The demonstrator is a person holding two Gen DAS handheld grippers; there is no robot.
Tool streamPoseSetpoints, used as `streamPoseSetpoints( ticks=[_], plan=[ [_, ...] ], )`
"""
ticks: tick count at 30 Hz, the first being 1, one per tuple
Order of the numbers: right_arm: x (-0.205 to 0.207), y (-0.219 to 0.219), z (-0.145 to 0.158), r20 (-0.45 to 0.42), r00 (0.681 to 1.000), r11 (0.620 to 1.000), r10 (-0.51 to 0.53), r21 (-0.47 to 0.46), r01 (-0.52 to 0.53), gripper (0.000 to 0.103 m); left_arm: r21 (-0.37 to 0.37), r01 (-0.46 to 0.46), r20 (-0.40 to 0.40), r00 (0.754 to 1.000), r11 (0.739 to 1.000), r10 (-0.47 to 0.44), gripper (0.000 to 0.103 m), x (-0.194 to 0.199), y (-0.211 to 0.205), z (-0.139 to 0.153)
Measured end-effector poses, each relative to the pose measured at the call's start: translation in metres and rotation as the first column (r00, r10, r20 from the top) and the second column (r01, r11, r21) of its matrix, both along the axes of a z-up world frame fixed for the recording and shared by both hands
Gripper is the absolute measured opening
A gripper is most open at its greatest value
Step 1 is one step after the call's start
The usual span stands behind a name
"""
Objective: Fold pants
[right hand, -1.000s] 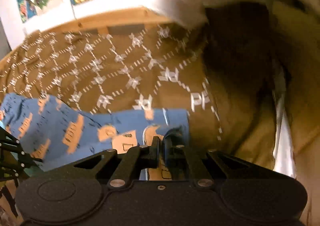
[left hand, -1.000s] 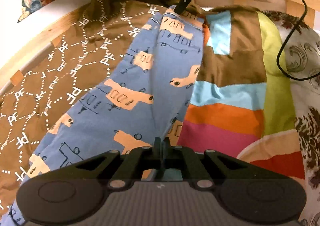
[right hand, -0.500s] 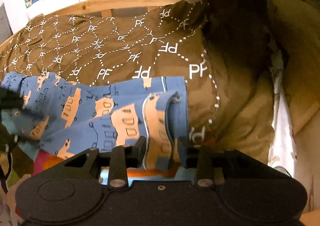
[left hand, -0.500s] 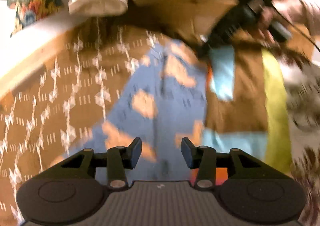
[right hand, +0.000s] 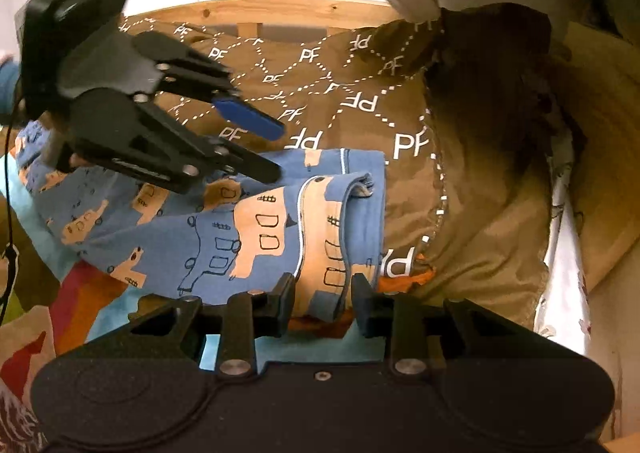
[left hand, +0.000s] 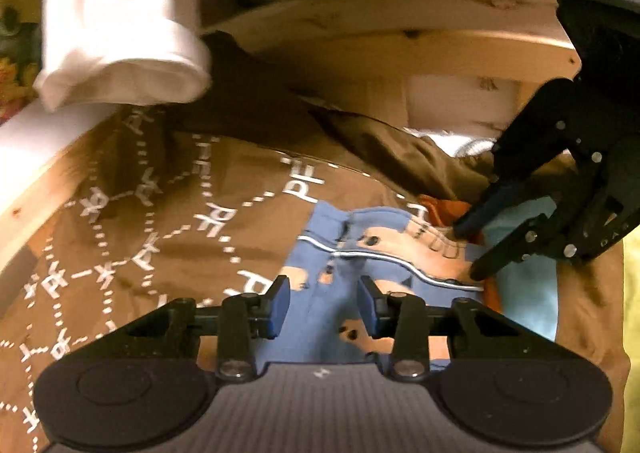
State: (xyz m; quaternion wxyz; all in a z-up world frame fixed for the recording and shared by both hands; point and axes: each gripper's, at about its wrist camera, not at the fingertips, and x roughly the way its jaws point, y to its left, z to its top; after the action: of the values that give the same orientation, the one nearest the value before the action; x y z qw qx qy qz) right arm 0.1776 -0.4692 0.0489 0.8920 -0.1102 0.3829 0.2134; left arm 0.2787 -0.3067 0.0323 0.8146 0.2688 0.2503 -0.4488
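Pants (right hand: 248,229), blue with orange vehicle prints, lay folded over on the bed, partly on a striped colourful sheet (right hand: 84,297) and partly on a brown blanket (right hand: 360,93) with white "PF" letters. Right gripper (right hand: 322,295) was closing, its jaws partly apart at the folded edge, pads not pressing the cloth. Further away, left gripper (right hand: 276,151) was also closing above the pants, holding nothing, before a wooden bed frame (right hand: 280,11).

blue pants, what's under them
The blue pants lie across a brown PF-print blanket and a striped colourful blanket. Whatever lies beneath those is covered.
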Motion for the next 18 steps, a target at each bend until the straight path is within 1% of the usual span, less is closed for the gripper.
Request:
streamPoseSetpoints(
  ticks=[3, 9, 11, 12, 13, 14, 18],
  plan=[
    [0.001, 0.000, -0.005, -0.003, 1.000, 1.000, 0.009, -0.008, -0.009, 0.032, 0.039, 0.024, 0.014, 1.000, 0.999, -0.024, 0.042, -0.001, -0.013, -0.007],
    [0.002, -0.005, -0.007, -0.011, 1.000, 1.000, 0.003, 0.004, -0.003, 0.031, 0.059, 0.004, 0.022, 1.000, 0.998, -0.006, 0.042, 0.006, -0.031, -0.011],
    [0.002, -0.005, -0.007, -0.018, 1.000, 1.000, -0.003, 0.008, 0.003, 0.031, 0.089, -0.002, 0.007, 1.000, 0.996, 0.001, 0.042, 0.010, -0.040, -0.014],
    [0.003, -0.005, -0.007, -0.020, 1.000, 1.000, -0.005, 0.007, 0.006, 0.031, 0.107, -0.003, 0.006, 1.000, 0.994, 0.003, 0.039, 0.011, -0.043, -0.015],
    [0.003, -0.005, -0.008, -0.023, 1.000, 1.000, -0.008, 0.008, 0.008, 0.031, 0.126, 0.002, 0.006, 1.000, 0.992, -0.002, 0.024, 0.010, -0.047, -0.016],
    [0.004, -0.005, -0.008, -0.027, 1.000, 1.000, -0.013, 0.009, 0.014, 0.030, 0.141, 0.015, 0.003, 1.000, 0.990, -0.015, 0.006, 0.009, -0.049, -0.017],
    [0.003, -0.003, -0.010, -0.024, 0.999, 1.000, -0.029, 0.002, 0.029, 0.027, 0.183, 0.032, 0.039, 0.998, 0.983, -0.040, 0.003, -0.001, -0.052, -0.019]
  ],
)
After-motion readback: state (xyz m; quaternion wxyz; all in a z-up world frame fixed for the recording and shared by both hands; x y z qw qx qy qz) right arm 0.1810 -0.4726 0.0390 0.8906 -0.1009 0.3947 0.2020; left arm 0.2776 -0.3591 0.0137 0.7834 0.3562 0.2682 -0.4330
